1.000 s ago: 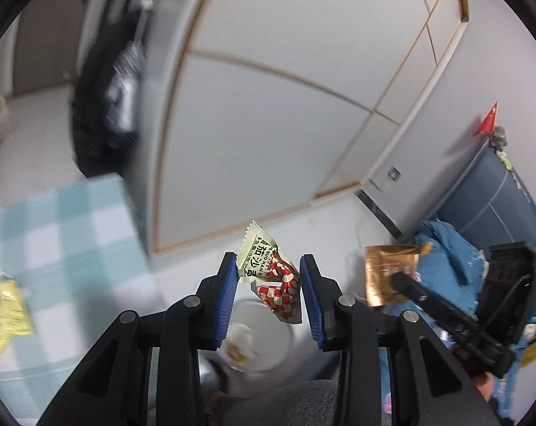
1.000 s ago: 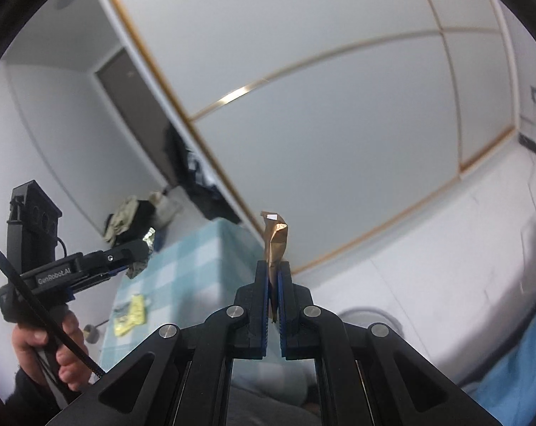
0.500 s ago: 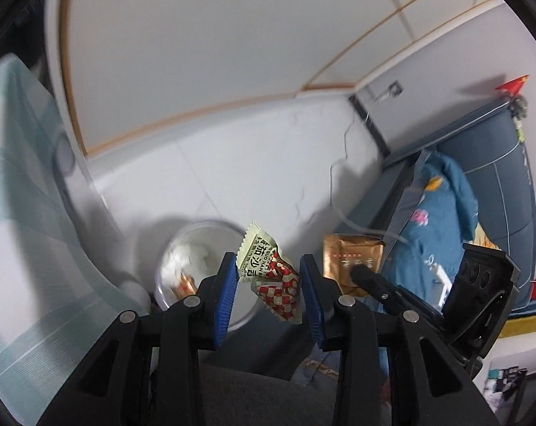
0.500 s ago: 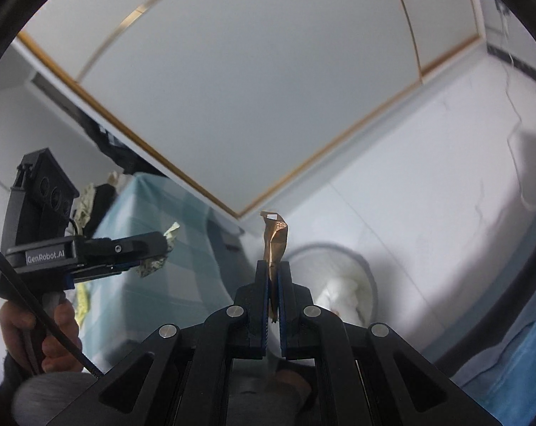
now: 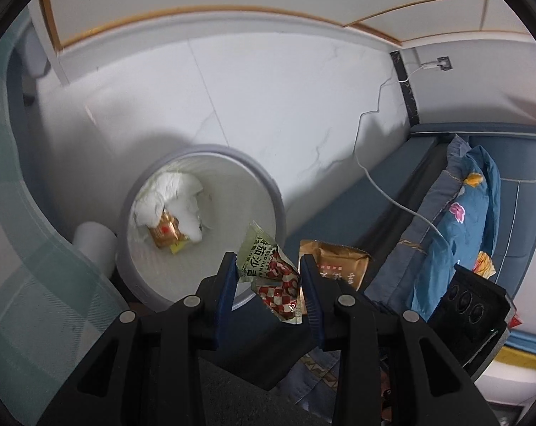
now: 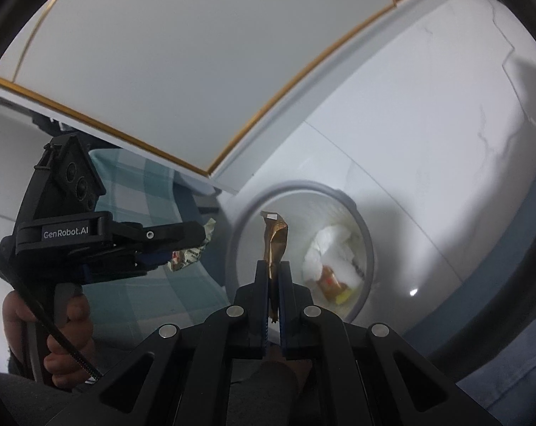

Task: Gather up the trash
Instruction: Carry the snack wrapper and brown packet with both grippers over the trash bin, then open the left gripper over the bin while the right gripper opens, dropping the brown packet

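Two wrappers are yours to drop: your left tool (image 5: 268,277) grips the red-checked sachet (image 5: 273,277), your right tool (image 6: 273,280) is clenched on the brown wrapper (image 6: 275,239). Both hang near the bin's (image 5: 268,181) rim, around 4 o'clock in the left view. Tissue (image 5: 168,195) and a packet (image 5: 165,230) already lie inside; letting go remains.
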Tool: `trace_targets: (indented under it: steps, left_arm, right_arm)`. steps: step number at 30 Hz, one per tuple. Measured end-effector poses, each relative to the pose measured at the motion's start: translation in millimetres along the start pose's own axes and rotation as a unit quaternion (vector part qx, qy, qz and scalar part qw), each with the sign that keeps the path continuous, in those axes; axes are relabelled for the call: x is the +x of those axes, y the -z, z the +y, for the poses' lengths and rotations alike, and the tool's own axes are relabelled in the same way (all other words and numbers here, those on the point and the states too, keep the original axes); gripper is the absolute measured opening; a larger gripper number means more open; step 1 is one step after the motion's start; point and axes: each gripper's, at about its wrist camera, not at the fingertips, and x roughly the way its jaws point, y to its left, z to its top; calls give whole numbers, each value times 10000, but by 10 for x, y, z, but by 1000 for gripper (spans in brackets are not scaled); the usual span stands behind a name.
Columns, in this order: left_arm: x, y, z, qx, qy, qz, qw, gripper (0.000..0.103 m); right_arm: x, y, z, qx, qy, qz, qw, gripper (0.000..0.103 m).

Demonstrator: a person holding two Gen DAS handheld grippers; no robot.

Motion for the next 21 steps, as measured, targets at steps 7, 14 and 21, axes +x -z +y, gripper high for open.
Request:
trace_targets:
  steps: [7, 14, 21]
  left_arm:
    - [113, -69, 54, -173, -97, 88, 9998, 31]
    - [119, -104, 51, -63, -286, 113, 9995, 32]
    - [59, -100, 56, -40, -304, -104, 9995, 59]
  right_arm:
    - [106, -31, 20, 58, -4, 137, 9999, 4]
    - [204, -25, 22, 88, -112, 197, 9997, 6]
    - [283, -10, 20, 93, -50, 289, 9995, 7]
